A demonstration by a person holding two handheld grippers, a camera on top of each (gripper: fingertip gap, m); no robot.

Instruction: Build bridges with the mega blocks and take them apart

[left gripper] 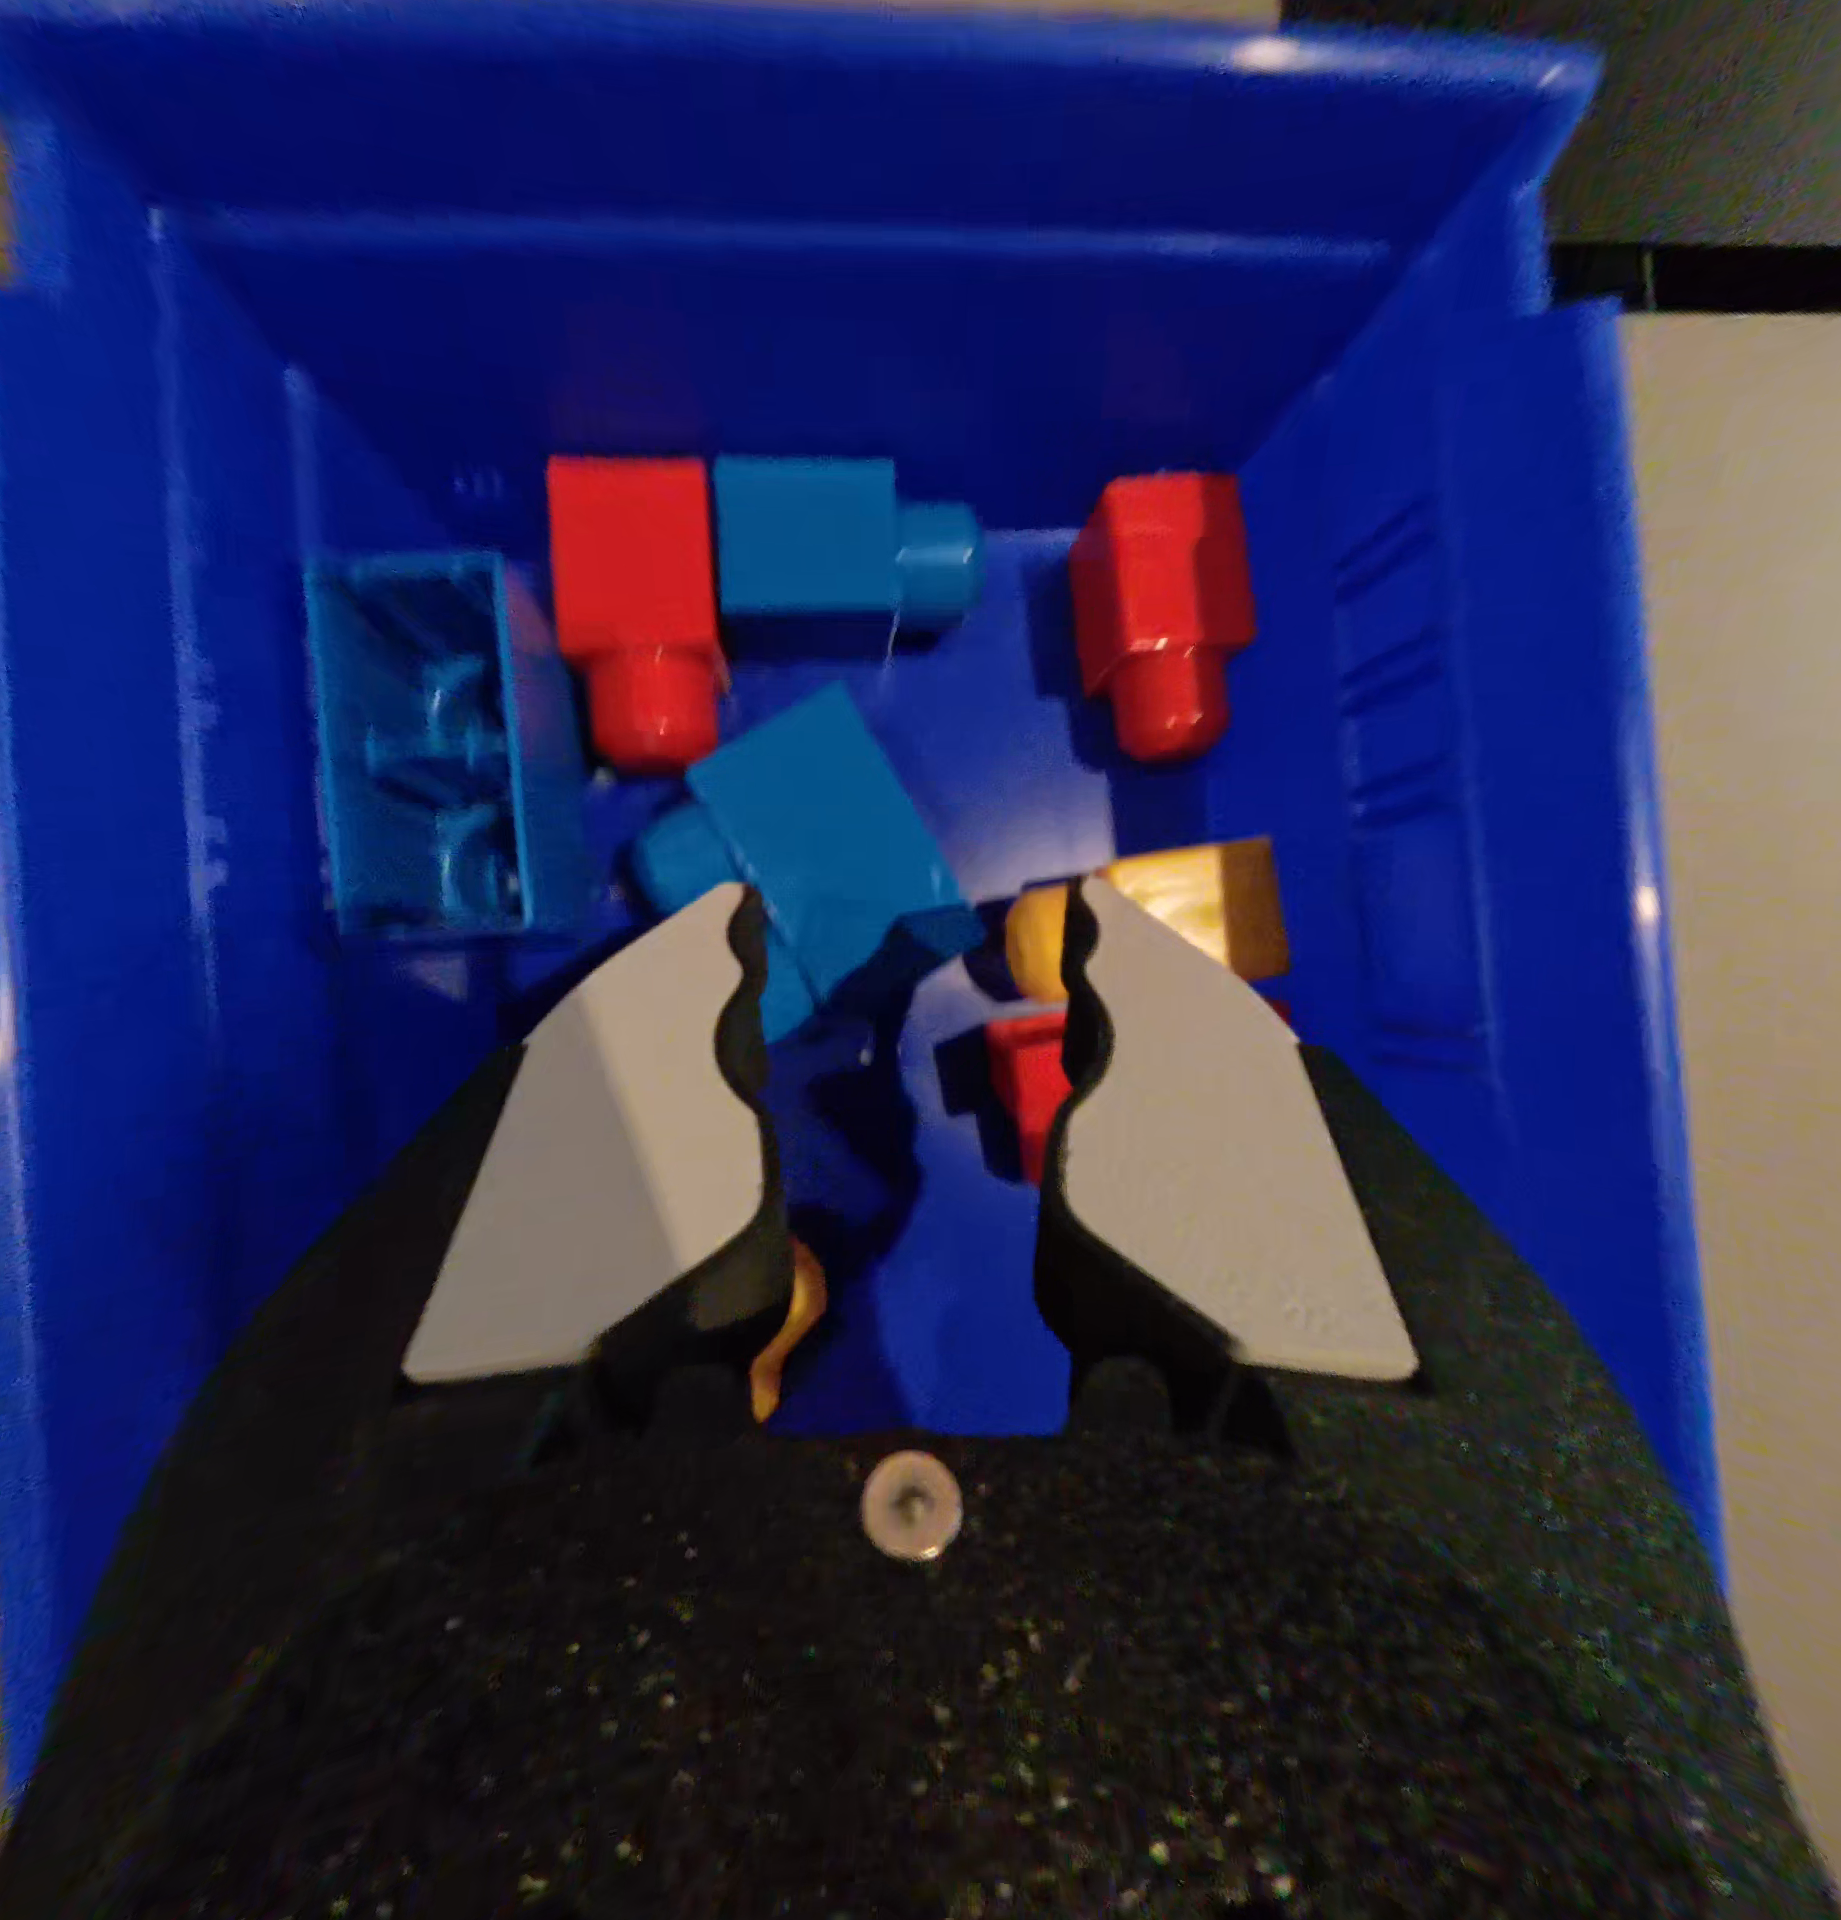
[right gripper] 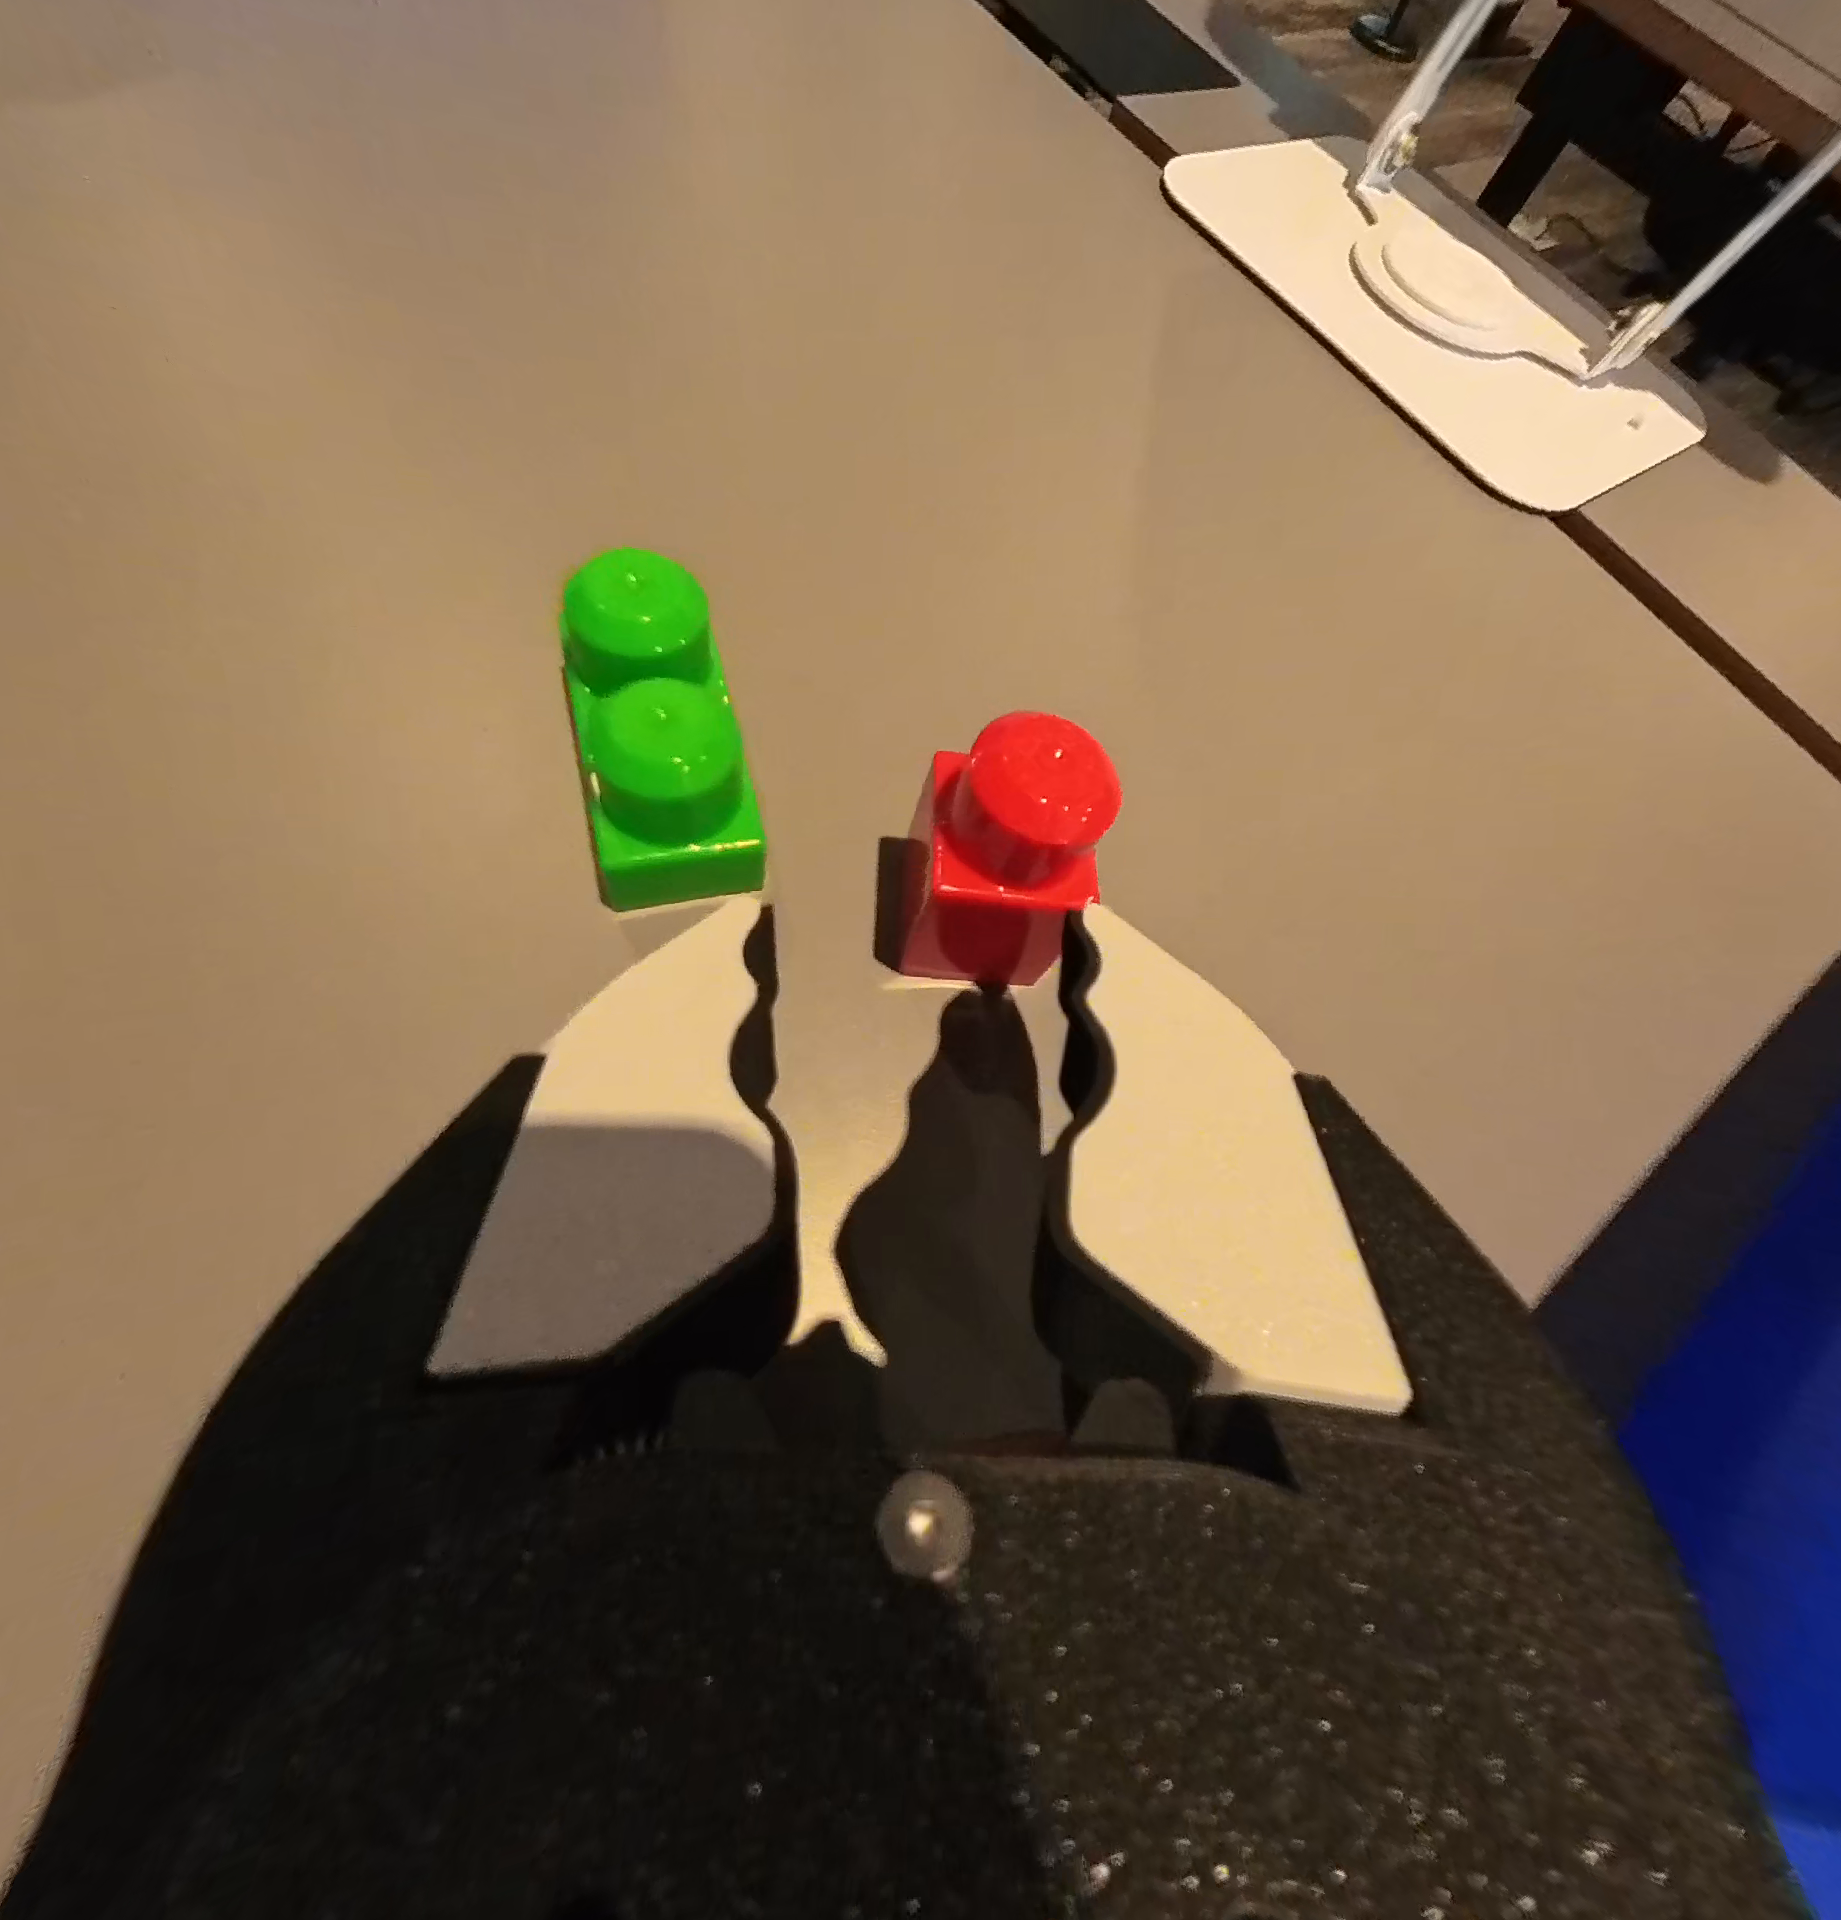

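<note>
In the left wrist view my left gripper (left gripper: 914, 904) is open inside a blue bin (left gripper: 791, 312), empty. A tilted blue one-stud block (left gripper: 812, 842) lies on its side just past the left fingertip (left gripper: 687, 997), partly between the tips. Around it lie two red one-stud blocks (left gripper: 630, 582) (left gripper: 1160, 592), another blue one-stud block (left gripper: 822, 545), a hollow-side-up blue block (left gripper: 417, 738), a yellow block (left gripper: 1207, 899) and a partly hidden red block (left gripper: 1020, 1081). In the right wrist view my right gripper (right gripper: 921, 925) is open above the table. A red one-stud block (right gripper: 1004, 883) stands upright at its right fingertip. A green two-stud block (right gripper: 661, 738) stands to the left.
The beige table (right gripper: 376, 312) spreads out around the two standing blocks. A white flat stand base (right gripper: 1415, 312) with a clear bracket sits at the table's far right edge. The blue bin's side (right gripper: 1778, 1403) shows at the lower right of the right wrist view. Tip to tip, the grippers are about 70 cm apart.
</note>
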